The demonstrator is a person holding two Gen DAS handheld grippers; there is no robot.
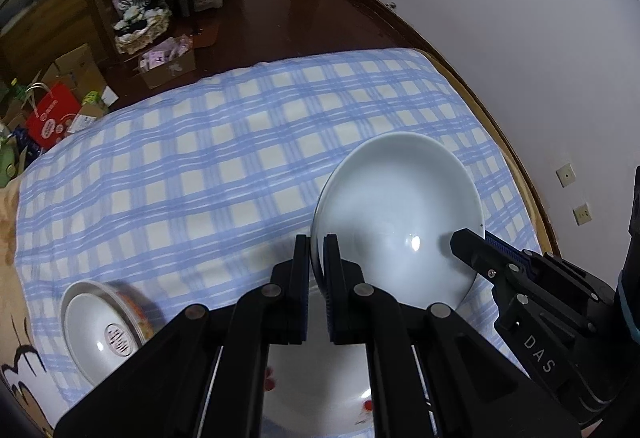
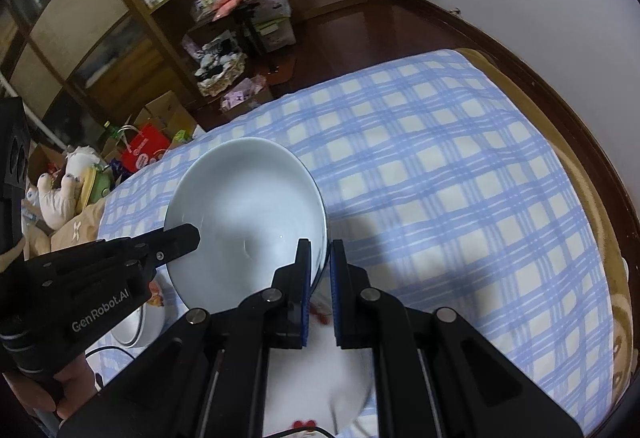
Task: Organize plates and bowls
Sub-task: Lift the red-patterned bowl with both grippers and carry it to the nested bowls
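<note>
Small bowl (image 1: 106, 326): tilted on the checked cloth (image 1: 200, 166), far left.
Left gripper (image 1: 317, 250): clamped on the white bowl's (image 1: 396, 214) left rim.
White bowl: held above the cloth and a flowered plate (image 1: 320, 390).
Right gripper (image 2: 320, 258): pinching the bowl's right rim.

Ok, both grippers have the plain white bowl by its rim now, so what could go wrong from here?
1. The white bowl is pinched only at thin rim edges by the left gripper and the right gripper; if the hands drift apart or twist unevenly, it may slip out.
2. A patterned plate lies just below; a dropped bowl could chip both.
3. The small bowl sits tilted on the soft checked blanket and might tip if bumped.
</note>
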